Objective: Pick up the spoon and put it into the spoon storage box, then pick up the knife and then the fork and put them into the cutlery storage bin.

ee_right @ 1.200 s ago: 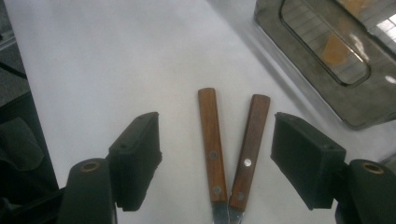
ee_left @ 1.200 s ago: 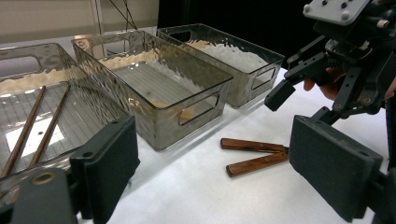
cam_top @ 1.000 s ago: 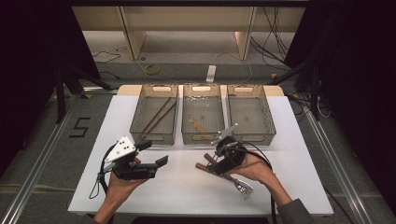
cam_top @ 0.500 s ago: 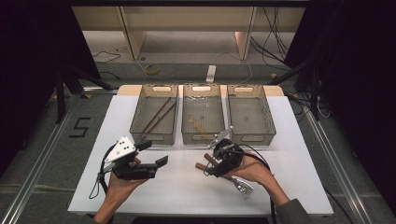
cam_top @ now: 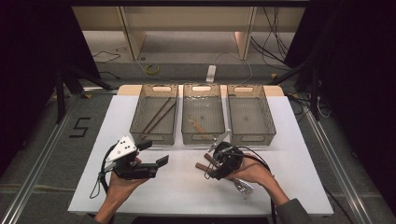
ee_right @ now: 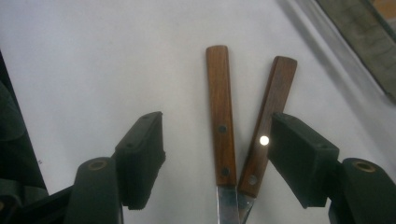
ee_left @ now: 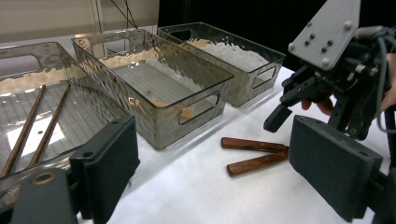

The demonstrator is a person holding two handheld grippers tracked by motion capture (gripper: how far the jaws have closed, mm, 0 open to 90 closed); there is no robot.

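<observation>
High view: three clear, ribbed plastic bins stand side by side at the far edge of the white table [cam_top: 187, 186]. The left bin [cam_top: 138, 116] holds two long dark wooden chopsticks [cam_top: 158, 115] lying slantwise; the middle bin [cam_top: 187, 116] holds a small wooden-handled utensil [cam_top: 198, 125]; the right bin [cam_top: 264, 116] looks bare. In front of the left bin the left gripper [cam_top: 163, 161] hovers with its jaws wide apart, nothing between them. Further right, two brown wooden-handled knives [ee_right: 236, 126] lie on the table, handles splayed in a V, in front of the middle bin. The right gripper [ee_right: 217, 158] straddles both handles; its jaws have just been closing, pads not yet pressing
</observation>
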